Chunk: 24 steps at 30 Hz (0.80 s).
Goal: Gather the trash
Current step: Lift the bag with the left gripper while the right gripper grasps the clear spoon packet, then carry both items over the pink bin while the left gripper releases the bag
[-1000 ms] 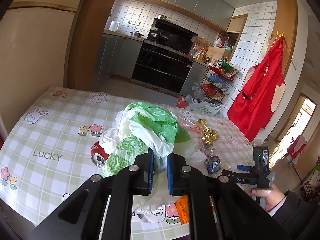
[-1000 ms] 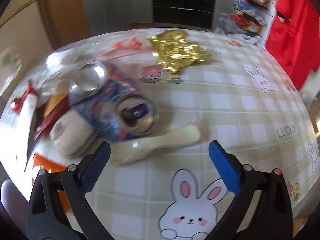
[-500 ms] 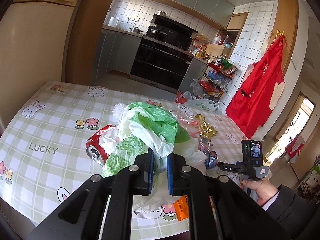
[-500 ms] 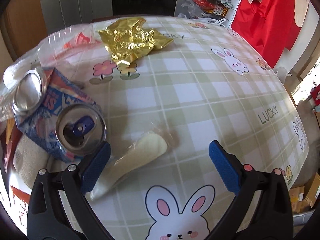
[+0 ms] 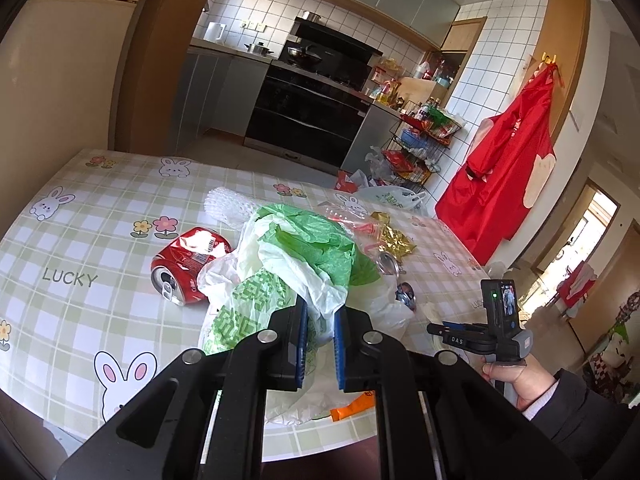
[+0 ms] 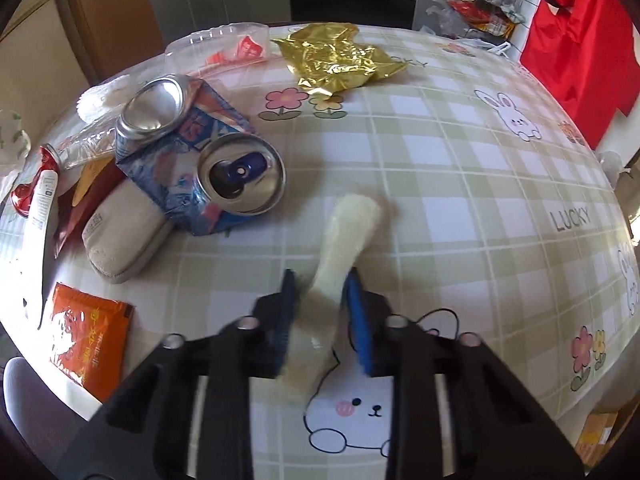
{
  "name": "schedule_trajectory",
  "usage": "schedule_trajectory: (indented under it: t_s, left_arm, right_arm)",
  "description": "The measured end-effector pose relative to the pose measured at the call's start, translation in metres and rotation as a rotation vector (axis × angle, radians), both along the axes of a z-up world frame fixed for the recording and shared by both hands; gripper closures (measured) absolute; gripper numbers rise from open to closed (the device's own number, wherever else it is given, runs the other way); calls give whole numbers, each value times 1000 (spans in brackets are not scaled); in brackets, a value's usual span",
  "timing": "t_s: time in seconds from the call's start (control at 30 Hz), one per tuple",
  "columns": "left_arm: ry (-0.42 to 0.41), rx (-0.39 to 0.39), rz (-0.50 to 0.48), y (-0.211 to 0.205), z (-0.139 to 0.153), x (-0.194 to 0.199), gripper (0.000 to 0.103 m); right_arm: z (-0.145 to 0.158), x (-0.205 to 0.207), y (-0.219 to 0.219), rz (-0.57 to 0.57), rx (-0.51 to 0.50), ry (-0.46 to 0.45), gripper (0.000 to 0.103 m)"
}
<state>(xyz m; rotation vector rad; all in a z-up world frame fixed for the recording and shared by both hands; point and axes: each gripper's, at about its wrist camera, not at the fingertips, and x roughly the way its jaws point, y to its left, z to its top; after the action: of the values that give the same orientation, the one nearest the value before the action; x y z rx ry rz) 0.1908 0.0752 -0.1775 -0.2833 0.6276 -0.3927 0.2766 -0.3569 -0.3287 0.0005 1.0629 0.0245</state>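
The tablecloth (image 6: 440, 184) is a pale green and white check with white rabbits, pink and yellow flowers and grey "LUCKY". At the left, the bag (image 5: 280, 264) is green and white and the can (image 5: 188, 264) red. Farther off, the wrapper (image 6: 340, 56) is gold; nearer, the packet (image 6: 90, 352) is orange. The spoon (image 6: 344, 248) is cream, and the crushed can (image 6: 204, 168) is blue, white and silver.

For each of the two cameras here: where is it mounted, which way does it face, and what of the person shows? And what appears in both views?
Left wrist: on the left gripper, facing across the table toward the kitchen; shut on the green-and-white bag; the person's right hand shows.
Right wrist: on the right gripper, looking down at the tablecloth, fingers around a pale wrapper; no body visible.
Shared: gold foil, blue crushed can.
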Motion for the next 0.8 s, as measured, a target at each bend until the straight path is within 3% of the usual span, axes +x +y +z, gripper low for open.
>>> schedule_trajectory:
  t_s: [0.37, 0.8]
  left_arm:
    - [64, 25, -154, -34, 5, -55, 92]
    - [167, 40, -205, -71, -27, -123, 91]
  right_arm:
    - [45, -66, -6, -27, 171, -133, 82]
    - [121, -160, 23, 91, 284, -301, 82]
